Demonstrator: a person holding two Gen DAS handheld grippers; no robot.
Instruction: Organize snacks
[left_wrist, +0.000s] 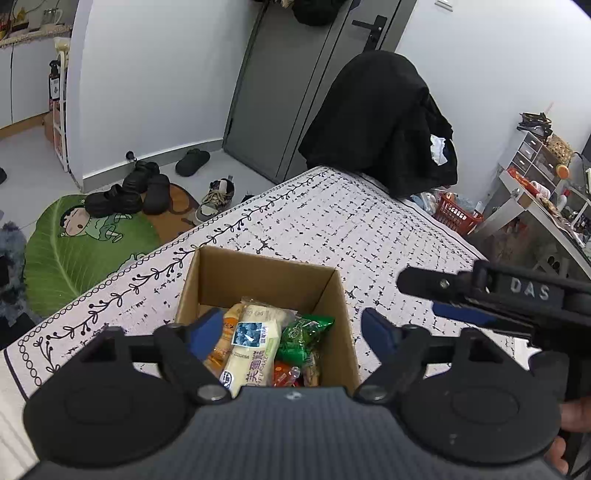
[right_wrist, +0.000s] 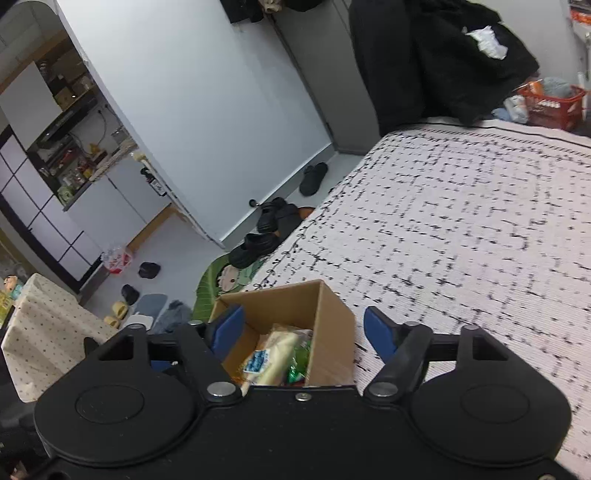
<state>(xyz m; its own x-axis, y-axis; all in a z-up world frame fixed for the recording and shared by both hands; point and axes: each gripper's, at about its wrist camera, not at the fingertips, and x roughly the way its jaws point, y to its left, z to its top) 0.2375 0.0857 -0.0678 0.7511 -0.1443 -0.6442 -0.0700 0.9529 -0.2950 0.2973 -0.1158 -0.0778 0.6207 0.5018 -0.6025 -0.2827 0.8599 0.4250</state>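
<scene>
The cardboard box (left_wrist: 266, 291) sits open on the near part of the patterned bedspread (left_wrist: 351, 229), close to its left edge, packed with snacks: a long white cake packet (left_wrist: 255, 343) lies on top, a green packet (left_wrist: 304, 332) to its right, an orange wrapper (left_wrist: 225, 332) to its left, with red and orange ones low in the near corner. The left wrist view looks almost straight into the box and shows all of these; the right wrist view catches it from further right, so only the white packet (right_wrist: 275, 350) and a sliver of green show past the box wall (right_wrist: 332, 332). The left gripper (left_wrist: 291, 328) hangs over the box tilted downward, its blue pads (left_wrist: 376, 328) spread wide, one inside the left wall and one outside the right, pinching nothing. The right gripper (right_wrist: 303, 328) is likewise spread and empty, straddling the box; only the left view shows it from outside, as a black bar (left_wrist: 491, 291) reaching in from the right with a hand (left_wrist: 576, 413) behind it. Only the left view takes in the green leaf rug (left_wrist: 85, 251) and shoes (left_wrist: 129, 192) whole; only the right shows the kitchen alcove (right_wrist: 66, 147) far left.
</scene>
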